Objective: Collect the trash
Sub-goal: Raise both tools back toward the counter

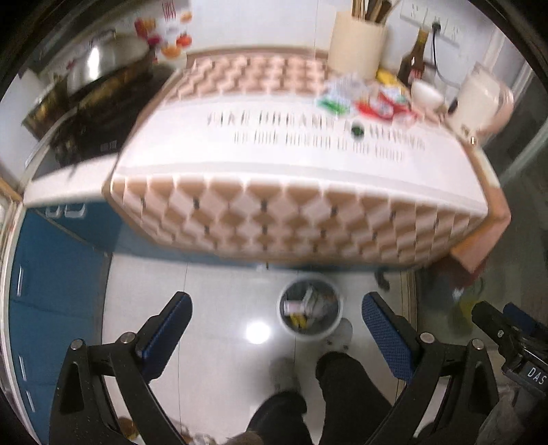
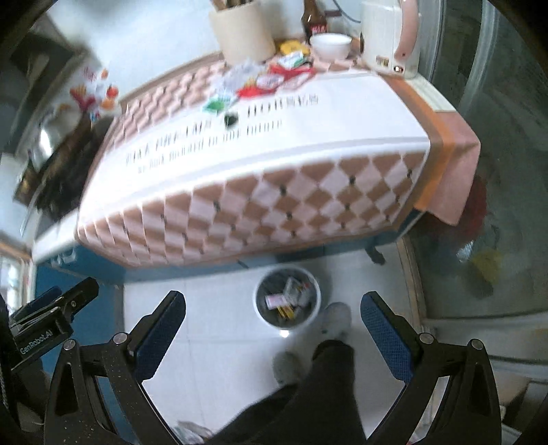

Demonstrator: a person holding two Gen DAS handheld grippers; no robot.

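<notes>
A heap of crumpled wrappers (image 1: 363, 97) (image 2: 263, 78), red, green and white, lies at the far side of the covered table (image 1: 291, 161) (image 2: 274, 150). A small dark cap-like object (image 1: 358, 130) (image 2: 231, 119) sits just in front of the heap. On the floor below the table's front edge stands a round white bin (image 1: 310, 309) (image 2: 287, 297) holding several pieces of trash. My left gripper (image 1: 275, 301) is open and empty, above the floor near the bin. My right gripper (image 2: 274, 297) is open and empty too, hanging over the bin area.
A cream utensil holder (image 1: 356, 44) (image 2: 245, 30), a brown bottle (image 1: 414, 58), a white bowl (image 2: 330, 46) and a white-pink kettle (image 1: 479, 99) (image 2: 390, 37) stand at the table's back. A stove with a wok (image 1: 102, 61) is left. A person's legs and shoes (image 1: 342, 383) (image 2: 337, 318) stand by the bin.
</notes>
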